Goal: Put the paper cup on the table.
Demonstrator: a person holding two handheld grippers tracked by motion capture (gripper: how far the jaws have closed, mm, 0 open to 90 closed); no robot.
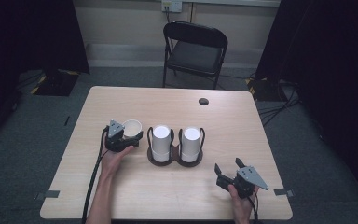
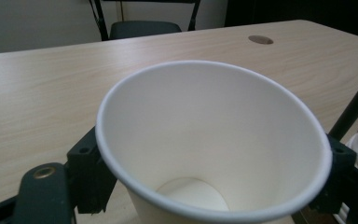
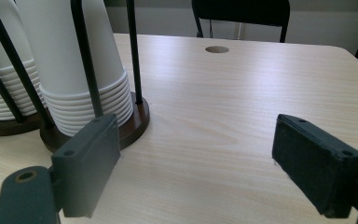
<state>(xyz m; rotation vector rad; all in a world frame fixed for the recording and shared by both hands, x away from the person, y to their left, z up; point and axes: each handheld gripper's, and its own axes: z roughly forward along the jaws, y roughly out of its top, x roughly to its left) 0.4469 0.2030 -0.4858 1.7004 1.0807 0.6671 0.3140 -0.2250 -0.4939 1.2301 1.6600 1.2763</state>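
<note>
Beside the cup rack [image 1: 175, 158], left hand-held gripper [image 1: 121, 135] clamps a paper cup [image 1: 131, 127]; right hand-held gripper [image 1: 230, 170] gapes wide.

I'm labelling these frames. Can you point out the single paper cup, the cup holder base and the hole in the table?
Single paper cup [image 2: 205, 140]: left gripper view, inner wall.
Cup holder base [image 3: 137, 122]: right gripper view, dark rim.
Table hole [image 1: 203, 101]: high view, centre.
</note>
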